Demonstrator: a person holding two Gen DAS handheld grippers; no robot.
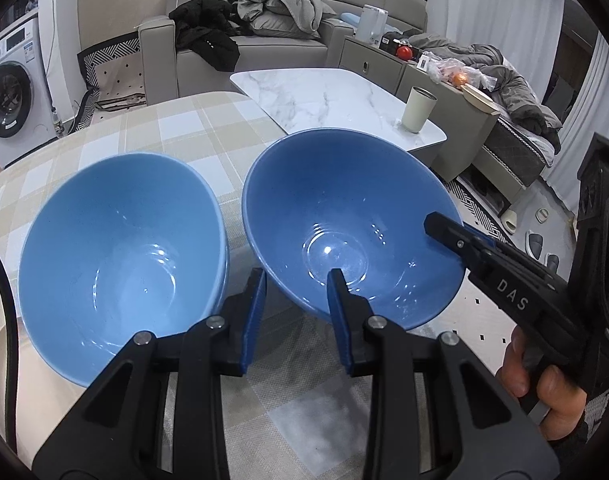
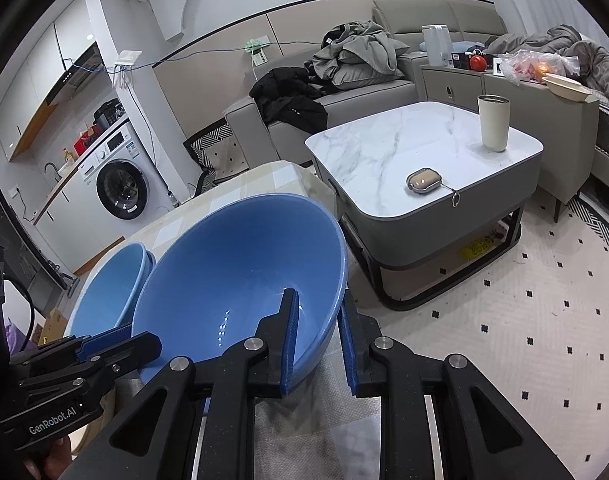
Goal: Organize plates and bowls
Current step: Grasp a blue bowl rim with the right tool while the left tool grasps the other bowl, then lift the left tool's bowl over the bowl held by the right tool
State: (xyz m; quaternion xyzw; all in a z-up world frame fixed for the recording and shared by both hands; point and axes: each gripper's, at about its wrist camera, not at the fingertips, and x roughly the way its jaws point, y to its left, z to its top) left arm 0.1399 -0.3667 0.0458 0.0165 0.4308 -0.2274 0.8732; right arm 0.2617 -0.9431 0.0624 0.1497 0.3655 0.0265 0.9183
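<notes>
1. Nearest the lens in the left wrist view, the left gripper point(image 1: 294, 300) is seen closed on the near rim of the darker blue bowl point(image 1: 344, 216), one finger inside the wall and one outside.
2. At the right of that frame, the right gripper point(image 1: 456, 236) is seen clamped on the same bowl's right rim, held by a hand point(image 1: 540, 392); in the right wrist view its fingers point(image 2: 290, 344) are pinched on the rim with the wall between them.
3. The darker bowl is thus held by both grippers at centre frame, tilted and apparently lifted off the checked tabletop point(image 1: 176, 128).
4. The lighter blue bowl point(image 1: 120, 248) is seen at lower left, just beside the held bowl; a second rim edge suggests it may already be a nested pair, though this cannot be told for certain.
5. The step in hand is judged to be the stacking of the bowls.
6. A carry leftward is called for next, with the held bowl levelled, centred over the lighter one and lowered before both grips are released.
</notes>
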